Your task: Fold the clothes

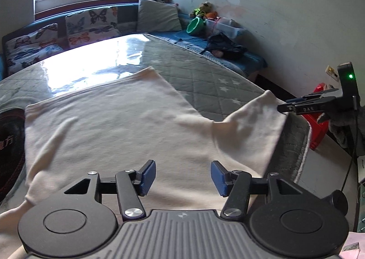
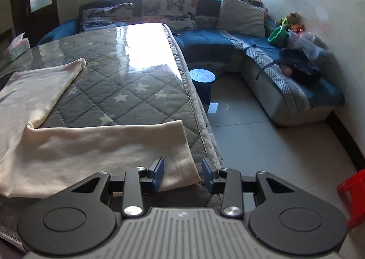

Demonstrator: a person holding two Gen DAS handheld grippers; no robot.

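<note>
A cream garment (image 1: 118,126) lies spread flat on the grey quilted star-pattern table cover (image 1: 205,74). Its right sleeve (image 1: 253,120) reaches out toward the table's right edge. My left gripper (image 1: 183,178) hovers open over the garment's near part, nothing between its blue pads. In the right wrist view the same sleeve (image 2: 109,147) lies across the cover (image 2: 127,85), and my right gripper (image 2: 183,173) stands open at the sleeve's cuff corner, pads on either side of the cuff edge. The right gripper (image 1: 294,105) also shows at the sleeve end in the left wrist view.
A blue sofa (image 2: 285,90) with butterfly cushions (image 1: 91,24) wraps the far side and right wall, carrying toys, a green bowl (image 1: 196,26) and dark clothes. A round blue stool (image 2: 202,76) stands on the tiled floor. A red plastic stool (image 2: 352,195) sits near right. A tissue box (image 2: 17,48) rests far left.
</note>
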